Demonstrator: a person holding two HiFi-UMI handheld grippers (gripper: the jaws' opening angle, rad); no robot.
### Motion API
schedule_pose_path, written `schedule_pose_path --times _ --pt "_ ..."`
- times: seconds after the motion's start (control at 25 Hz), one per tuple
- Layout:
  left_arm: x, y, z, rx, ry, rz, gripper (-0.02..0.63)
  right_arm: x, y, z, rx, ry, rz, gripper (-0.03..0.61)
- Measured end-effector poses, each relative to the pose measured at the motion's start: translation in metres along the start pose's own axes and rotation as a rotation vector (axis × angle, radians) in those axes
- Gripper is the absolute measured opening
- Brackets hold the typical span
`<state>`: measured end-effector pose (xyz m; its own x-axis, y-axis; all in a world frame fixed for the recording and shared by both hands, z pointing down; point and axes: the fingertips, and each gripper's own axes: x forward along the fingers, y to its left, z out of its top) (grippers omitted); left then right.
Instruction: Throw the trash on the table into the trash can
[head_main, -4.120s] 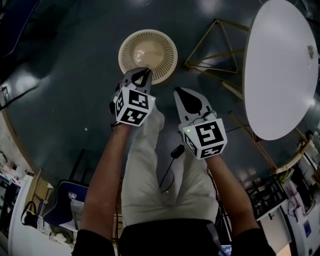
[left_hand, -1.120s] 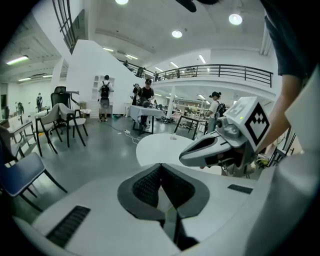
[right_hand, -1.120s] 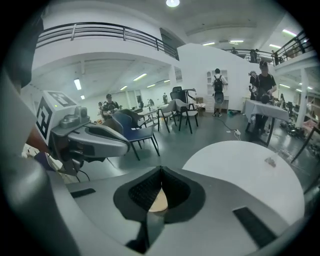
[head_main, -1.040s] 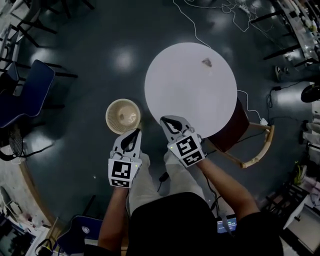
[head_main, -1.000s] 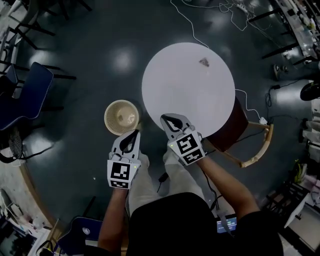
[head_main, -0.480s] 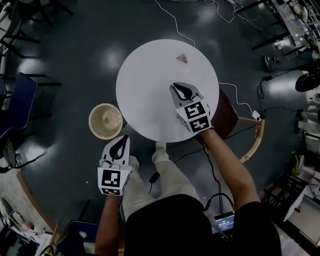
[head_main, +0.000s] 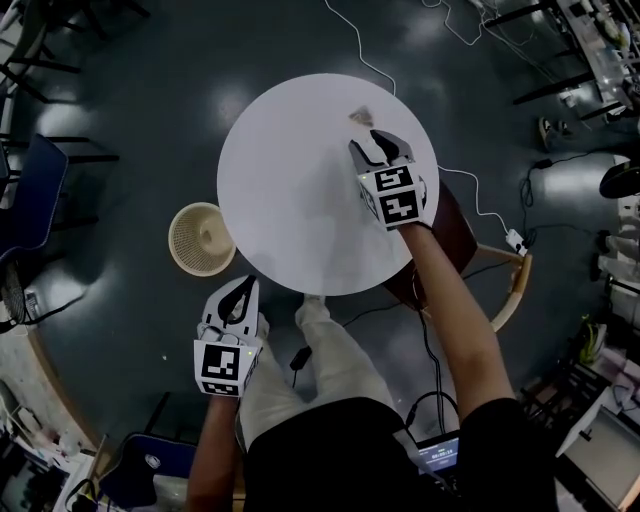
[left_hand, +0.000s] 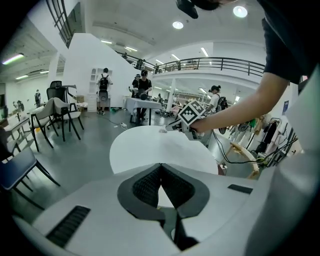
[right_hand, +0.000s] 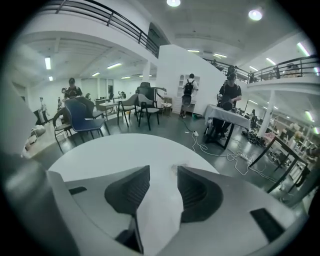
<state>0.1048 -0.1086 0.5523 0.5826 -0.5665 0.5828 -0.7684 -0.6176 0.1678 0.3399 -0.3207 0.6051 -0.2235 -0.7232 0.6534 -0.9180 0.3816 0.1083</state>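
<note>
Trash (head_main: 360, 116): small crumpled scrap on the far side of the white round table (head_main: 290, 190), just ahead of the right hand-held gripper (head_main: 385, 150). Its jaws have just been opening; they stand apart with nothing between them. Left hand-held gripper (head_main: 238, 296) closed and empty, over the floor near the trash can (head_main: 203, 238).

Ceiling lamps (left_hand: 179, 24) light the hall evenly from above and leave pale glare patches on the dark, glossy floor (head_main: 140, 130). The white bench (head_main: 290, 190) is bright, almost washed out, with only faint shadow. Both gripper views bow heavily toward black corners, and their nearest parts are soft.
</note>
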Motion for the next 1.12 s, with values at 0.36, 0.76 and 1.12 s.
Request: schedule_pose_path --times 0.36,0.76,1.12 --pt "0.050 -0.021 0.035 -0.023 -0.053 0.012 0.015 0.046 -0.043 -0.009 0.069 0.035 -0.056 0.229" --pt "0.097 -0.017 0.093 0.025 -0.134 0.013 0.015 0.068 -0.045 -0.012 0.055 0.063 -0.046 0.229" --pt "0.126 -0.007 0.108 0.016 -0.149 0.010 0.015 0.080 -0.050 -0.011 0.104 0.062 -0.030 0.217"
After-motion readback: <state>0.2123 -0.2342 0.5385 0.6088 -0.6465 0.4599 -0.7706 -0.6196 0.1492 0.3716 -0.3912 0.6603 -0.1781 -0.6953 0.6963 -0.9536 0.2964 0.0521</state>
